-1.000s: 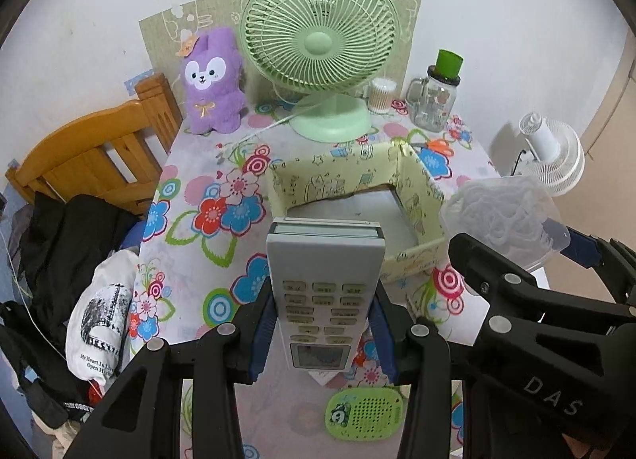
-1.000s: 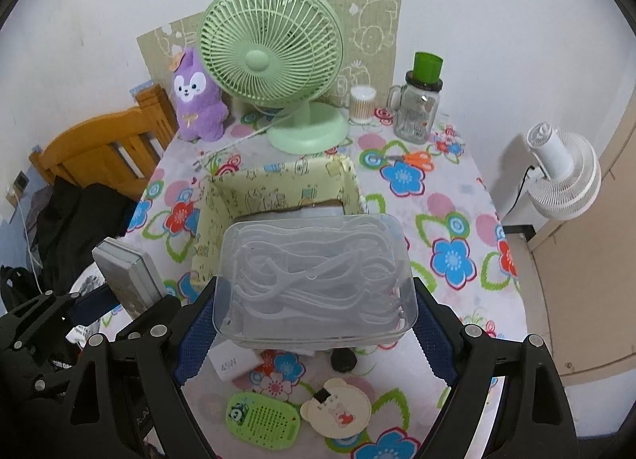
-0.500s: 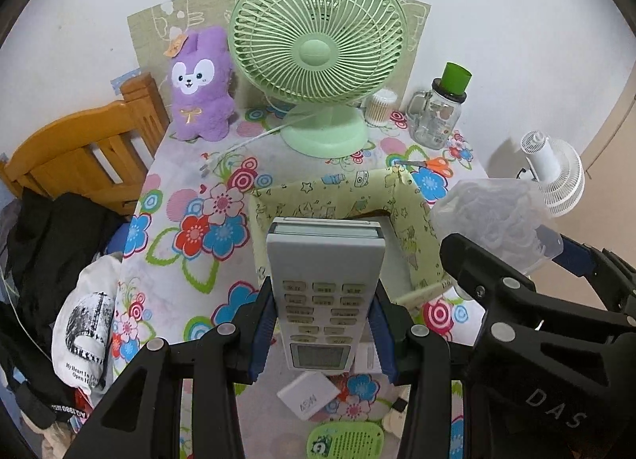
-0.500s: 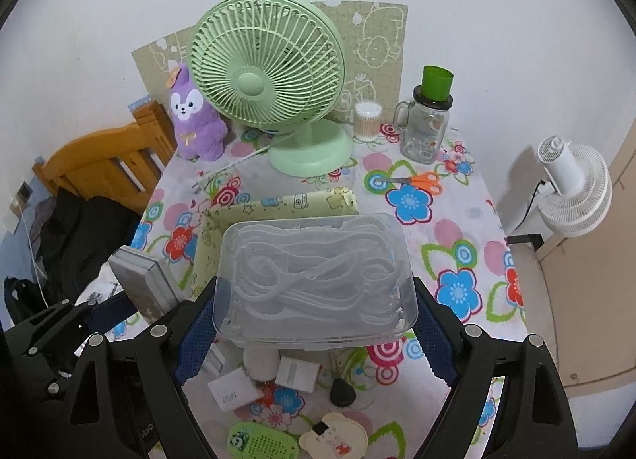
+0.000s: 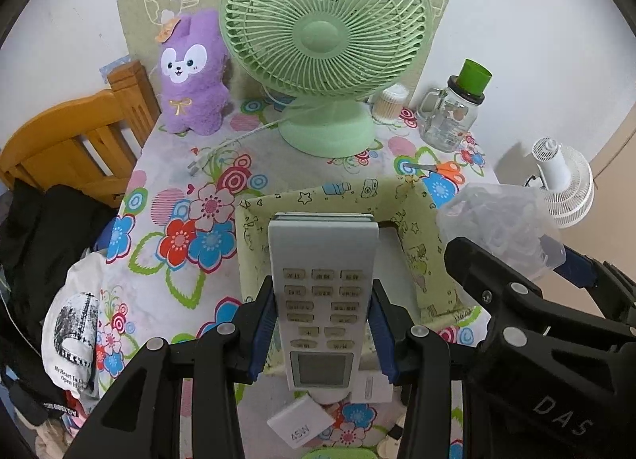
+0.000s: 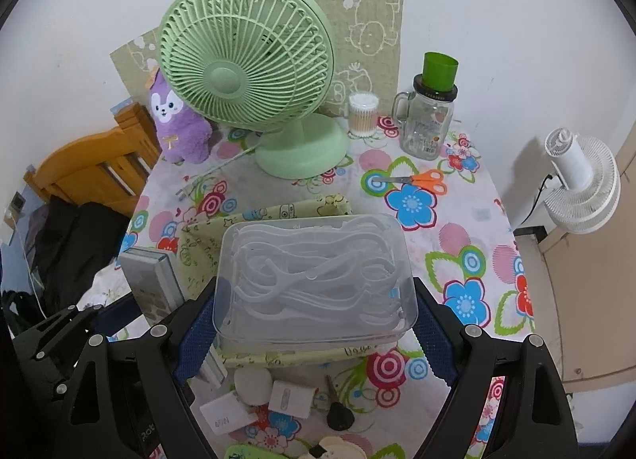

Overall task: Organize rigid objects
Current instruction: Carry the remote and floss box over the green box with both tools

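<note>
Evidently both loads hang over the yellow fabric bin (image 5: pixel 421 256): left gripper (image 5: pixel 322 334) clamped on the remote (image 5: pixel 322 280), right gripper (image 6: pixel 314 326) clamped on the clear plastic box (image 6: pixel 314 276). Next, I'd judge: lower each inside the walls, then spread the jaws.

so much colour here: white tablecloth (image 6: pixel 457 228) covered in blue, red and pink flowers with green leaves, pale yellow box (image 5: pixel 421 260) with little cartoon doodles, mint green fan (image 5: pixel 324 37), purple plush bunny (image 5: pixel 193 73) with a white face, orange-handled scissors (image 6: pixel 421 179), clear jar (image 6: pixel 427 123) with a green cap, light grey remote (image 5: pixel 322 300), see-through tub (image 6: pixel 314 276) of white bits
</note>
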A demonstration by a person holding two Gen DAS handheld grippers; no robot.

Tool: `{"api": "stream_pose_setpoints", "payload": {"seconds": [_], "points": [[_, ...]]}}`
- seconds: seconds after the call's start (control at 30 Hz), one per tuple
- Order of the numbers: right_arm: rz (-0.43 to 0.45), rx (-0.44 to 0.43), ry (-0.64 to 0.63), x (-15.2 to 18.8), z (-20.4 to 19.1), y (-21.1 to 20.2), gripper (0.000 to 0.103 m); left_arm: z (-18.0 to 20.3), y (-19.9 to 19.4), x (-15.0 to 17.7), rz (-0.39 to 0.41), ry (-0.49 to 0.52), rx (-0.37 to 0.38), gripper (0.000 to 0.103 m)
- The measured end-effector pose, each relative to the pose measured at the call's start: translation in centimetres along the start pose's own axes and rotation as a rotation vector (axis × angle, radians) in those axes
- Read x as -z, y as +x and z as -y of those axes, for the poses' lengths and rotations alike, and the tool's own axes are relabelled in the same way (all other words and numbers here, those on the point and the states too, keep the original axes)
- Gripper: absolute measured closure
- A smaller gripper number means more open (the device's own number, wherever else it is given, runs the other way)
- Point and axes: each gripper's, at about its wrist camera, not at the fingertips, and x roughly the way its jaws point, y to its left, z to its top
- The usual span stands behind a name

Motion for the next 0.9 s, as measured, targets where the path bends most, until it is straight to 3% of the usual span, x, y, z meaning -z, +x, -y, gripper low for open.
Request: {"api": "stream_pose_setpoints", "payload": {"seconds": [0.9], "points": [[-0.099,-0.010,-0.017,-1.7,-1.2,7.1,0.014,-1.5,6.7,-1.7,-0.069,-0.034,-0.057,0.058]]}}
